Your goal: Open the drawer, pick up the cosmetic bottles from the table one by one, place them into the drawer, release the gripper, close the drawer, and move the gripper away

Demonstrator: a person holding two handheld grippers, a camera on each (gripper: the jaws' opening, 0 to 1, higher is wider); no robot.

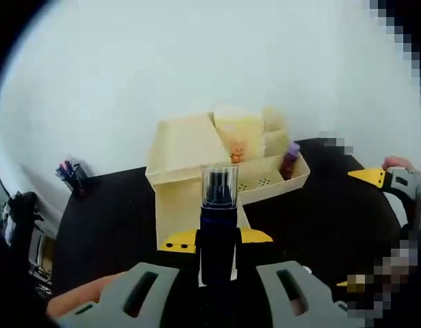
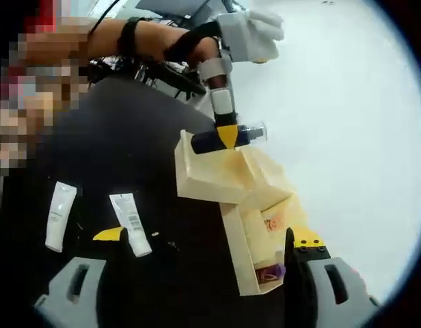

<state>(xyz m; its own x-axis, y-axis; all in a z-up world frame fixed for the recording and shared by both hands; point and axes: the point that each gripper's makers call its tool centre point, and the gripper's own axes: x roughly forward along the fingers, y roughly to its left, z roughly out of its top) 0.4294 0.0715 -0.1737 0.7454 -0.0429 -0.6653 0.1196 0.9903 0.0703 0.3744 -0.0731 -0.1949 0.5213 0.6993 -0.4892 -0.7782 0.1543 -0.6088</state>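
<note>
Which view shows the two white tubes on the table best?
The right gripper view: both white tubes lie flat on the black table, apart from each other. In the left gripper view I cannot make them out.

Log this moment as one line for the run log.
left gripper: shut on dark bottle above organizer | drawer: open | right gripper: open | two white tubes on table

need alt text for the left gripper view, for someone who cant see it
The left gripper holds a dark blue bottle with a clear cap upright in front of a cream drawer organizer on a black table. The organizer's drawer is open, and a pen cup stands far left.
</note>
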